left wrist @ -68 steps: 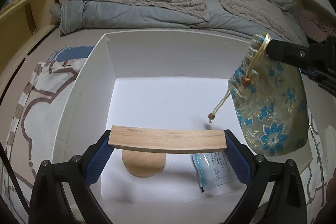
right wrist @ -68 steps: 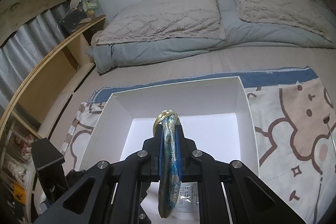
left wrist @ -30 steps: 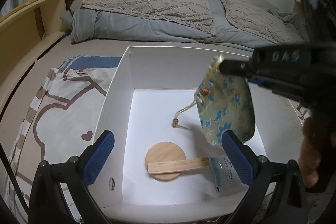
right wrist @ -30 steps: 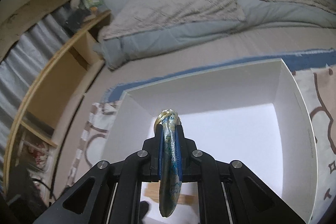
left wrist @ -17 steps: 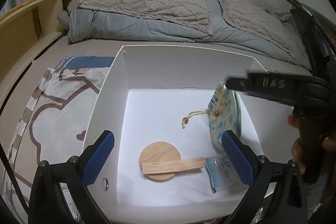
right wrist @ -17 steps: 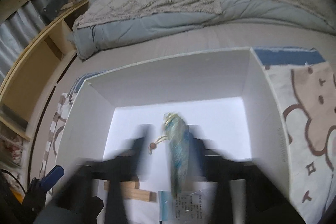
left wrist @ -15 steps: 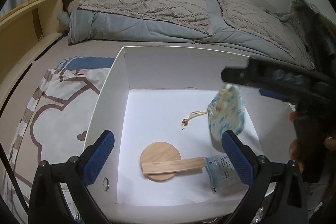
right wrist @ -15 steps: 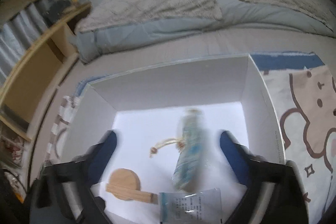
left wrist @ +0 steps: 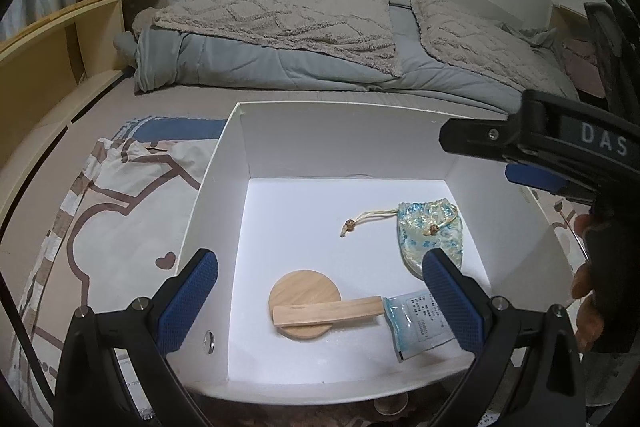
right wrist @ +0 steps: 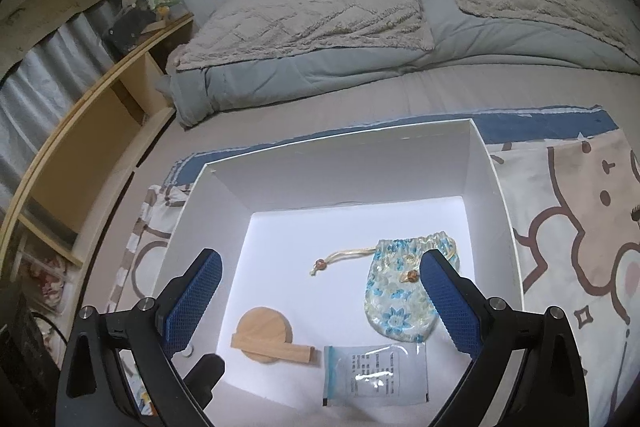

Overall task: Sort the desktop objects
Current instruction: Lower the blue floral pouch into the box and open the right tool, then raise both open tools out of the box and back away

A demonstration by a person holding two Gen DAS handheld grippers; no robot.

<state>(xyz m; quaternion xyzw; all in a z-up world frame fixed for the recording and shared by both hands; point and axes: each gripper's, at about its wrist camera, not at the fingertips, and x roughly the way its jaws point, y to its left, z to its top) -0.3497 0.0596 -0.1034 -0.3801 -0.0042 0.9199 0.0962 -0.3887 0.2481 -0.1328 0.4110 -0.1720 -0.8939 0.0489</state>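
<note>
In the white cardboard box (right wrist: 476, 163), right side of the floor, lay the blue-floral brocade drawstring pouch (right wrist: 400, 297), flat, its beaded cord (right wrist: 340, 257) trailing left. Near the front wall: round wooden coaster (right wrist: 262, 325) with a flat wooden stick (right wrist: 276, 346) lying across it, and a clear plastic sachet with printed text (right wrist: 374, 375) just beside the stick's right end.

Right gripper (right wrist: 318, 301) hung above the box with fingers spread wide, holding nothing. Left gripper (left wrist: 320, 303) likewise wide and empty, over the front-left of the box.

My read: the pouch drop looked done and the step in hand was clearing out for the next item. To do that well I'd lift both grippers straight up past the rim before swinging sideways, keep the fingers spread, and stay off the cord so the pouch didn't drag onto the sachet.

Hard to tell:
- Right gripper in the left view (left wrist: 532, 155) showed only a side profile, so the finger gap was readable from its own camera alone.
- The right fingers covered part of the pouch's right edge in both views.
- Small round object at the box's front-left outside corner (left wrist: 208, 337), unidentifiable.
- Something round below the front wall (left wrist: 390, 405) and printed paper at bottom left were cut off.
- Sachet text was illegible.
- Whether anything remained to sort on the cartoon-print blanket (left wrist: 112, 227) wasn't visible.
</note>
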